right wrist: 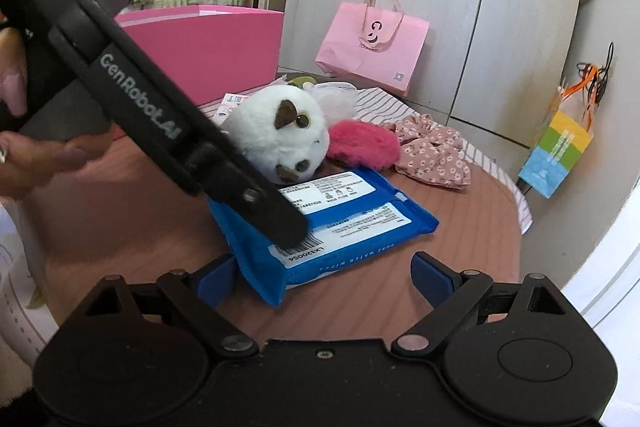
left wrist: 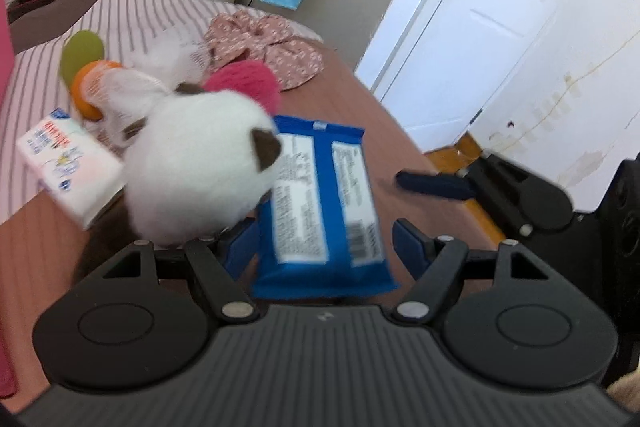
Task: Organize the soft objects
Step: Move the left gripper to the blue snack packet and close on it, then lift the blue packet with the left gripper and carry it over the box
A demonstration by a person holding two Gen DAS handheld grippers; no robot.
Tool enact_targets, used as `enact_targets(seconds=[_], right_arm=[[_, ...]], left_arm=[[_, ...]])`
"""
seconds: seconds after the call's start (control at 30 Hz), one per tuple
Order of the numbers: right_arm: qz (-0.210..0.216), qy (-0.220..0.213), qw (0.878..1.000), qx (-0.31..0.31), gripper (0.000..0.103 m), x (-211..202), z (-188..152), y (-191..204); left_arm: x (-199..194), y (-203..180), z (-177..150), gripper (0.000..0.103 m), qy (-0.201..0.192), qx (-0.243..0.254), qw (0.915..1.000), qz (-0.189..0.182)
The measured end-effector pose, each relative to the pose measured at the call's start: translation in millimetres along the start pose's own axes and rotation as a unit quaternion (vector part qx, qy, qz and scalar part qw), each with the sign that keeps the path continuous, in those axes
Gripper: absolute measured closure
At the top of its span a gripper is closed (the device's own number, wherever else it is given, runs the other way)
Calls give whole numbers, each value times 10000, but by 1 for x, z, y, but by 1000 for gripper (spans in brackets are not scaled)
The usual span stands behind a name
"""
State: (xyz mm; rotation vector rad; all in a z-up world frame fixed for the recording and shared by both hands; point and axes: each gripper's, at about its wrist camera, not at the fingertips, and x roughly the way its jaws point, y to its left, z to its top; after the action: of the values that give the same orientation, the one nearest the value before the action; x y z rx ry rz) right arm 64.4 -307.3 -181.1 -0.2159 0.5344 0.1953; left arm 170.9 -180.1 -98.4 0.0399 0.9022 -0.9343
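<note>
My left tongs [left wrist: 324,239] and right tongs [right wrist: 324,275] both gape around the flat blue wipes packet [right wrist: 320,223], unpinched, mid-frame on the brown table [right wrist: 460,267]; bare tabletop lies lower right, its edge beyond.

- Bare brown surface [right wrist: 472,247] right of the blue wipes pack [right wrist: 340,227] lies open.
- White plush [right wrist: 280,135], pink fluffy thing [right wrist: 364,143] and floral cloth [right wrist: 432,155] crowd behind it.

I'm in a home bedroom. Tall wardrobe [right wrist: 440,7] with metal handles, white door [left wrist: 472,27], striped sheet [left wrist: 132,23]. Pink gift bag [right wrist: 372,47] by wardrobe, plush toy [right wrist: 276,131] on brown table [right wrist: 140,227].
</note>
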Motion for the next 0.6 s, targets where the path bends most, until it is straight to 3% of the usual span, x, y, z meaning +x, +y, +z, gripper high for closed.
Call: enact_targets(seconds=[0.1,0.2,0.4,0.6], right_arm=[[124,-29,9993,344,8,9,0,-5],[300,2,9965,777,8,15,-2,-11],[227,51,9963,833,10,18,-1,-7],[67,-30,9959,900,13,19,0,0]], left_arm=[[6,-5,-2,30,-180,87,9997,135],[8,-4,-8,39,-236,179,9993,226],[10,-4,-8,42,-263,63,9991,340],[10,-19,-13,42,-118,343,9990,252]])
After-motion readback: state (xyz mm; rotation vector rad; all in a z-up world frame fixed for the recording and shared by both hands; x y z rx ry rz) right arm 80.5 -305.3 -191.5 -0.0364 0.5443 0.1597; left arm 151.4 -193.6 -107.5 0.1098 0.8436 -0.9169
